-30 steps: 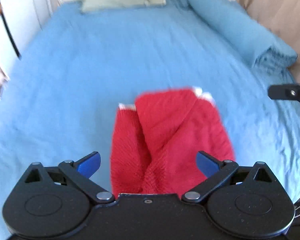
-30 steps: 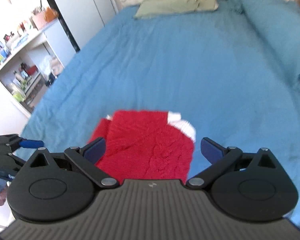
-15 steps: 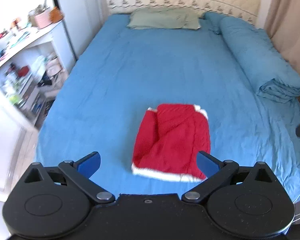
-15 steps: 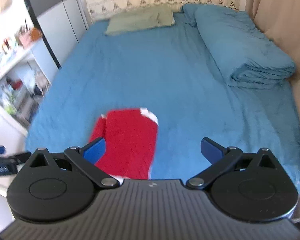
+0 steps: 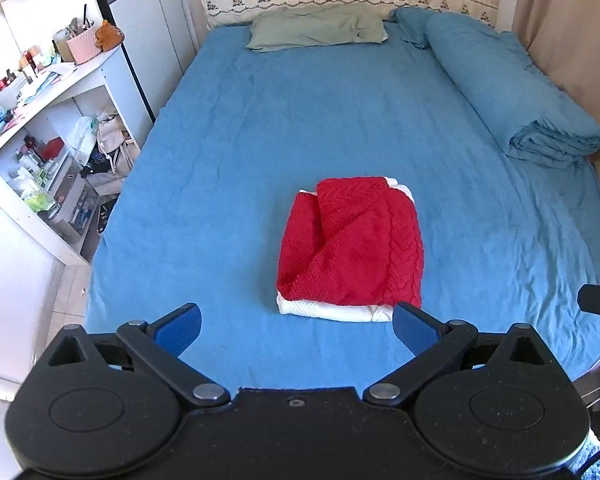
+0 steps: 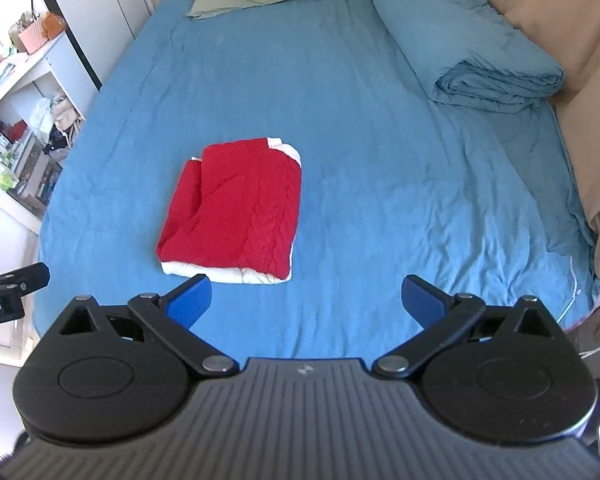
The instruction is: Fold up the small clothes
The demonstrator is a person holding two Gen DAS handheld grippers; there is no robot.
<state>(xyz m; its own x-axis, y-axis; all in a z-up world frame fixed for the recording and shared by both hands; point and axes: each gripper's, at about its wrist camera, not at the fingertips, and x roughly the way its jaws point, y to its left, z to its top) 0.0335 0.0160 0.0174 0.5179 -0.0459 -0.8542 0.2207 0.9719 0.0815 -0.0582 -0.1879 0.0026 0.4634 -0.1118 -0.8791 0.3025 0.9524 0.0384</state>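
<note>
Red knit garment (image 5: 352, 246) lies folded into a compact rectangle on the blue bed sheet (image 5: 300, 120), toward the foot of the bed and roughly centred across its width. White trim shows along the near edge of the fold and at the far right corner; one red flap overlaps diagonally on the left side. In the right wrist view the same garment (image 6: 236, 210) sits left of centre. Left tongs (image 5: 296, 326) are released, blue-tipped fingers spread wide and nothing between them; they are held above the bed's near edge, short of the garment, not touching it. Right tongs (image 6: 306, 298) are likewise released and empty, also clear of the garment, with the left finger tip lining up just in front of the garment's near white edge in the picture. A rolled blue duvet (image 5: 512, 92) lies along the right side of the bed, well apart from the garment. A green pillow (image 5: 316, 28) rests at the headboard. White shelving (image 5: 44, 128) with clutter stands left of the bed.
</note>
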